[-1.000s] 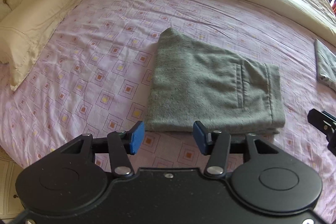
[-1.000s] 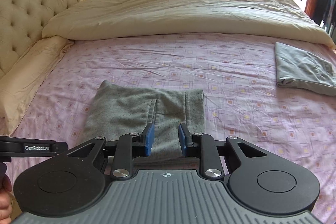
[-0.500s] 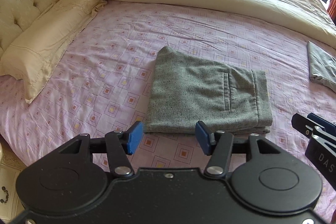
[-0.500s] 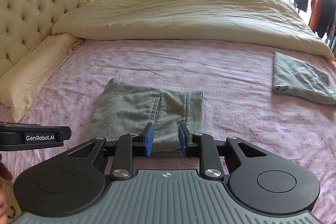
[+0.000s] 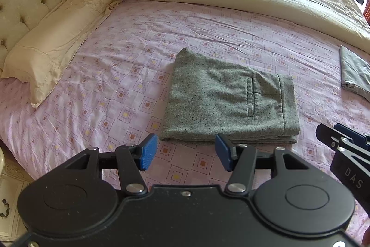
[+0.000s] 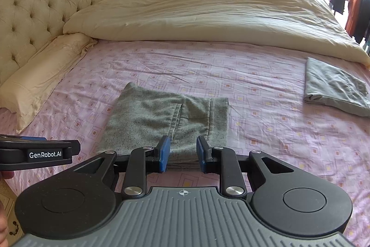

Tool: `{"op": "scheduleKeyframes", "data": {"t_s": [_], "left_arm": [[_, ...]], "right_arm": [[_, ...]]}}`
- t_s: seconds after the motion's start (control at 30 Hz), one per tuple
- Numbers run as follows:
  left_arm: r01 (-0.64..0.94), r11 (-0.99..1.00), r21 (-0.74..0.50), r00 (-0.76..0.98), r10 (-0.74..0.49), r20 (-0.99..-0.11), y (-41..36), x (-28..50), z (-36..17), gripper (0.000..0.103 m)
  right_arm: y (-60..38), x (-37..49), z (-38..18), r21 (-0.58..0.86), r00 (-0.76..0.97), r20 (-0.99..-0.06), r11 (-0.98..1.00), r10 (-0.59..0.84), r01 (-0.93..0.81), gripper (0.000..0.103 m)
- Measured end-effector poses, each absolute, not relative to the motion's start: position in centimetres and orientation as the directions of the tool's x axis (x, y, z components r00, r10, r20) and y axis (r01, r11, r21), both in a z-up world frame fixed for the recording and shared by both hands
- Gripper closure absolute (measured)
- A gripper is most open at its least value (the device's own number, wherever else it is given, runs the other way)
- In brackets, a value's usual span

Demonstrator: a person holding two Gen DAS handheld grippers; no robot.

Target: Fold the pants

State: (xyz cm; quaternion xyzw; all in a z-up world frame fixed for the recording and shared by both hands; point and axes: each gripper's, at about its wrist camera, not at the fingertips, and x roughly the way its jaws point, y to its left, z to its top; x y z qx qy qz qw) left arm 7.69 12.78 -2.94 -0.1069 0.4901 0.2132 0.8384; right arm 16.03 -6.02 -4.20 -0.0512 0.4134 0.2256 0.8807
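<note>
Grey speckled pants (image 5: 229, 103) lie folded into a flat rectangle on the pink patterned sheet (image 5: 129, 71), back pocket up; they also show in the right wrist view (image 6: 161, 117). My left gripper (image 5: 186, 152) is open and empty, held above the sheet just short of the pants' near edge. My right gripper (image 6: 182, 153) is open and empty, above the near edge of the pants. The right gripper shows at the right edge of the left wrist view (image 5: 344, 145); the left gripper shows at the left of the right wrist view (image 6: 39, 152).
A second folded grey garment (image 6: 335, 89) lies at the right of the bed. A cream duvet (image 6: 208, 17) is bunched across the far side. A cream pillow (image 5: 53, 48) lies at the left by the tufted headboard (image 6: 39, 4). Clothes (image 6: 353, 8) hang by the window.
Both grippers have drawn back and risen from the folded pants, so more of the bed and headboard shows. The pants have not moved. Both grippers stay open.
</note>
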Motion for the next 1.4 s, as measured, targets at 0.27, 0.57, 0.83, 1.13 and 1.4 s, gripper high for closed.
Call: {"op": "scheduleKeyframes", "data": {"t_s": [0.27,0.57,0.83,1.13,1.4], "left_arm": [[-0.456,0.889,0.036,0.419,0.251,-0.872,12.7,7.7,-3.2,0.042],[-0.454,0.890,0.038,0.409,0.246,-0.878,12.5,7.7,-3.5,0.042],[-0.448,0.893,0.045,0.405,0.248,-0.880,12.3,8.0,-3.6,0.042],[-0.442,0.896,0.041,0.410,0.243,-0.879,11.9,8.3,-3.5,0.042],[-0.426,0.903,0.056,0.420,0.252,-0.872,11.3,8.5,-3.4,0.042]], "right_arm": [[-6.0,16.1,-4.4,0.109,0.545,-0.758,0.893,0.358,-0.436,0.078],[-5.8,16.2,-4.5,0.110,0.541,-0.762,0.894,0.357,-0.435,0.078],[-5.7,16.2,-4.6,0.114,0.540,-0.762,0.894,0.359,-0.433,0.078],[-5.9,16.5,-4.8,0.132,0.536,-0.762,0.897,0.364,-0.421,0.078],[-6.2,16.7,-4.9,0.143,0.532,-0.764,0.900,0.365,-0.412,0.078]]}}
